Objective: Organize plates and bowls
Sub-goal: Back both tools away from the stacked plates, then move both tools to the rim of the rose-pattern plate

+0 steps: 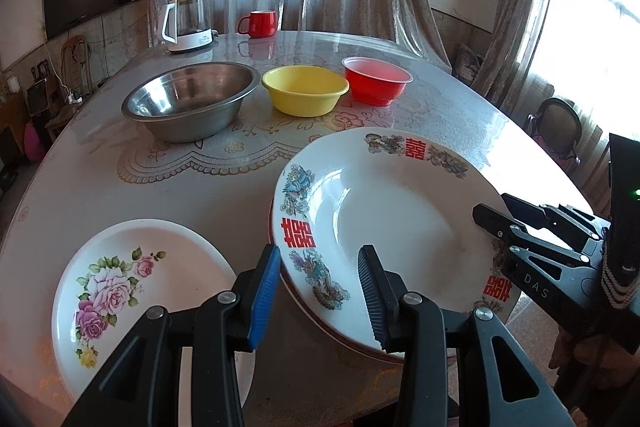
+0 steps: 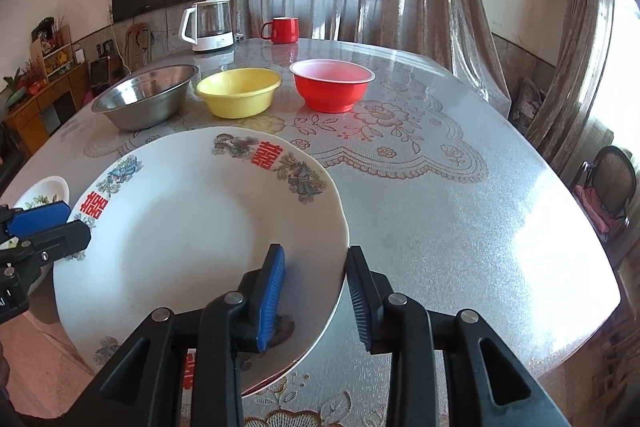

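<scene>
Straddling the near-left rim of the large white ceramic plate with red double-happiness characters and phoenix motifs (image 1: 384, 227), the left gripper (image 1: 320, 295) stood with its jaws wide apart, one blue ribbed pad (image 1: 266, 293) outside the rim and the other over the plate's inner slope; neither pad visibly pressed the china, so it gripped nothing. That plate sat on top of at least one other, whose red-lined edge peeked out beneath it, near the front edge of the round table under a glossy lace-patterned cover (image 1: 168, 163). The right gripper (image 2: 316, 297) likewise spanned the same plate (image 2: 200, 239) at its right rim, its jaws open, the left pad (image 2: 272, 297) above the plate's surface and the right pad beyond the rim over the tablecloth (image 2: 440, 227); whether the inner pad touched the plate could not be told. Just left of the stack lay a smaller white plate painted with pink roses (image 1: 132, 287), apart from both tools. Farther back stood a row of three bowls, well apart from the plates: a stainless steel bowl (image 1: 192, 99), a yellow plastic bowl (image 1: 304, 89) and a red plastic bowl with a white rim (image 1: 376, 79). Behind them were a white-based glass electric kettle (image 1: 188, 23) and a red mug (image 1: 260, 23).
</scene>
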`<state>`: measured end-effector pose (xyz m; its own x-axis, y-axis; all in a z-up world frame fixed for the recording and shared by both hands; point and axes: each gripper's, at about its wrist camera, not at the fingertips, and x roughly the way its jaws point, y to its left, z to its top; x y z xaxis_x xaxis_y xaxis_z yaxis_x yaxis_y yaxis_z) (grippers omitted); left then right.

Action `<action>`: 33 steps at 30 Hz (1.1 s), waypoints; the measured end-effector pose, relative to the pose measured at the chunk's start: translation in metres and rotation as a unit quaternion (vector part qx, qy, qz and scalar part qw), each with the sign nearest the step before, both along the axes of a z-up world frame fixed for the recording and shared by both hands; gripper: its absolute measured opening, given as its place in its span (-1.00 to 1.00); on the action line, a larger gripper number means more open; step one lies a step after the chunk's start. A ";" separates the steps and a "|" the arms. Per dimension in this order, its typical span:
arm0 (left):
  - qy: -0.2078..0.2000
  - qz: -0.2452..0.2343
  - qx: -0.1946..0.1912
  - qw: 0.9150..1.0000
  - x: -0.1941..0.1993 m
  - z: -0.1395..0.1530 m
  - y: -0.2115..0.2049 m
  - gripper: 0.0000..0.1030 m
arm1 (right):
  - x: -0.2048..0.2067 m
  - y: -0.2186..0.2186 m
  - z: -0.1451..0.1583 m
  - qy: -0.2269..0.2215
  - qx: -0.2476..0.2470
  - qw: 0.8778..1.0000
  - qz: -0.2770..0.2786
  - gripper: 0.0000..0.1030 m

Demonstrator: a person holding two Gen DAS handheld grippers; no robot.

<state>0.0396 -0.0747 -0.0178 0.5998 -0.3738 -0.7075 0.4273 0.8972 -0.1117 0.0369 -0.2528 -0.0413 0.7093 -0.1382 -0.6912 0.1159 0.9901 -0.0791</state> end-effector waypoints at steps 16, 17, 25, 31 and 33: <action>0.002 0.025 -0.011 1.000 0.000 0.001 0.023 -0.20 | -0.004 -0.006 0.008 -0.011 0.013 1.000 -0.023 -0.33; 0.002 0.027 -0.012 1.000 0.001 0.001 0.025 -0.20 | -0.004 -0.007 0.009 -0.015 0.015 0.999 -0.026 -0.33; 0.001 0.071 -0.025 0.997 0.008 0.004 0.059 -0.20 | -0.009 0.001 0.026 -0.041 0.065 0.997 0.011 -0.33; -0.008 0.118 -0.031 0.992 0.011 0.008 0.095 -0.20 | -0.006 0.031 0.035 -0.030 0.146 0.981 0.121 -0.33; -0.009 0.136 -0.031 0.990 0.011 0.008 0.108 -0.20 | -0.006 0.048 0.037 -0.023 0.172 0.970 0.170 -0.33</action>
<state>0.0509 0.0336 -0.0099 0.6969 -0.2396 -0.6760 0.1734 0.9709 -0.1653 0.0305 -0.2050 -0.0044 0.7043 0.3428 -0.6217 -0.2267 0.9385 0.2606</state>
